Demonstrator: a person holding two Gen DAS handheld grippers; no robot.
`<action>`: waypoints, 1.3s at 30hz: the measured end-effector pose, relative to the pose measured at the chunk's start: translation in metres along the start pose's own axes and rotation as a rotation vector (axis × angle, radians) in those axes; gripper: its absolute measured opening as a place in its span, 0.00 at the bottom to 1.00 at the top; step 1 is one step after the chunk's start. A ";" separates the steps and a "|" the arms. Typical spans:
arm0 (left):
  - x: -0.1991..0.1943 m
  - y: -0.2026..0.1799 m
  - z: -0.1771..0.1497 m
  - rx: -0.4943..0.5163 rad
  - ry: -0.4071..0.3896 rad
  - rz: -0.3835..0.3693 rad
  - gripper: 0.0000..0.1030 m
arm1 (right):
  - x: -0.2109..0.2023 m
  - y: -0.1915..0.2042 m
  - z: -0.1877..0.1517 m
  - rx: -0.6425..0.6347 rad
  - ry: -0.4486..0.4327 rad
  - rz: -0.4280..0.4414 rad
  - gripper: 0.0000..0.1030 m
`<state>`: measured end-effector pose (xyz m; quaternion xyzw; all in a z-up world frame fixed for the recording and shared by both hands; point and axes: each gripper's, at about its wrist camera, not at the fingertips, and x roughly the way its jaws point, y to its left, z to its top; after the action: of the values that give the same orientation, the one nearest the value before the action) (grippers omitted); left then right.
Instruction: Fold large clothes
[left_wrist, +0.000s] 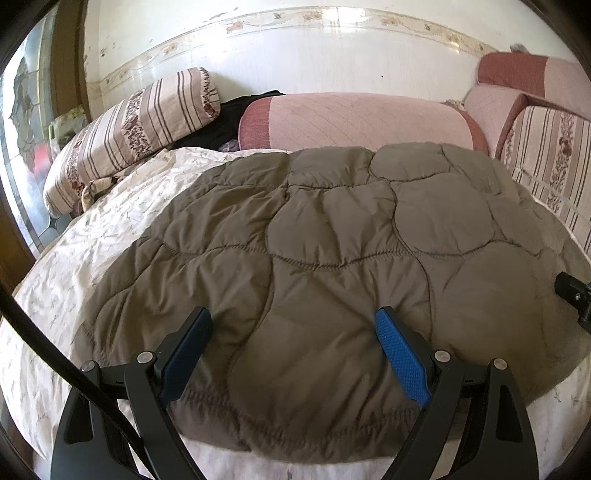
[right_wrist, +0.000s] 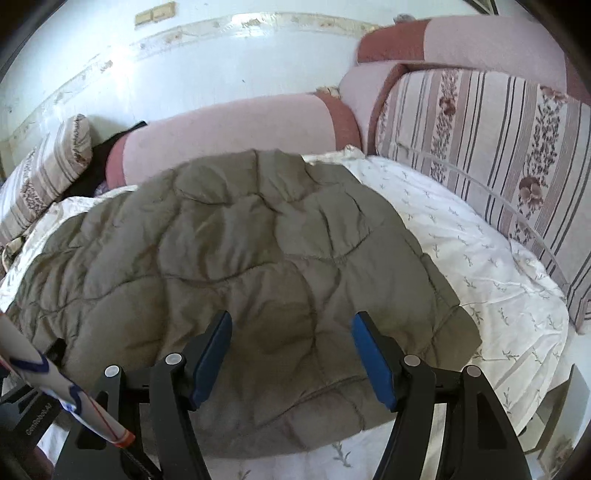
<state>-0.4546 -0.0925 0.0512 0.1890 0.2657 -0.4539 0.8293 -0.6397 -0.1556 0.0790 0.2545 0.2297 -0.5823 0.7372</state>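
Observation:
A large olive-brown quilted jacket (left_wrist: 332, 240) lies spread flat on a white patterned bedsheet (left_wrist: 110, 236). My left gripper (left_wrist: 293, 317) is open over the jacket's near hem, its blue pads wide apart with nothing between them. In the right wrist view the same jacket (right_wrist: 240, 240) lies on the sheet (right_wrist: 461, 240). My right gripper (right_wrist: 291, 321) is open above the jacket's near right part and holds nothing. Part of the right gripper shows at the right edge of the left wrist view (left_wrist: 574, 295).
A pink bolster (left_wrist: 354, 118) lies along the white wall behind the jacket. A striped floral pillow (left_wrist: 129, 129) sits at the back left. Striped and pink cushions (right_wrist: 480, 140) stand along the right side. A dark garment (left_wrist: 225, 122) lies between pillow and bolster.

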 end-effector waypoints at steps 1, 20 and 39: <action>-0.004 0.002 -0.001 0.000 0.000 0.002 0.87 | -0.005 0.002 -0.001 -0.006 -0.009 0.005 0.70; -0.237 0.074 -0.024 -0.089 -0.181 -0.024 0.94 | -0.227 0.015 -0.041 -0.084 -0.119 0.226 0.90; -0.249 0.084 -0.021 -0.076 -0.027 0.045 1.00 | -0.263 0.038 -0.057 -0.112 -0.182 0.209 0.97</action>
<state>-0.5004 0.1251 0.1933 0.1570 0.2671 -0.4270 0.8495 -0.6615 0.0831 0.2068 0.1815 0.1663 -0.5093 0.8246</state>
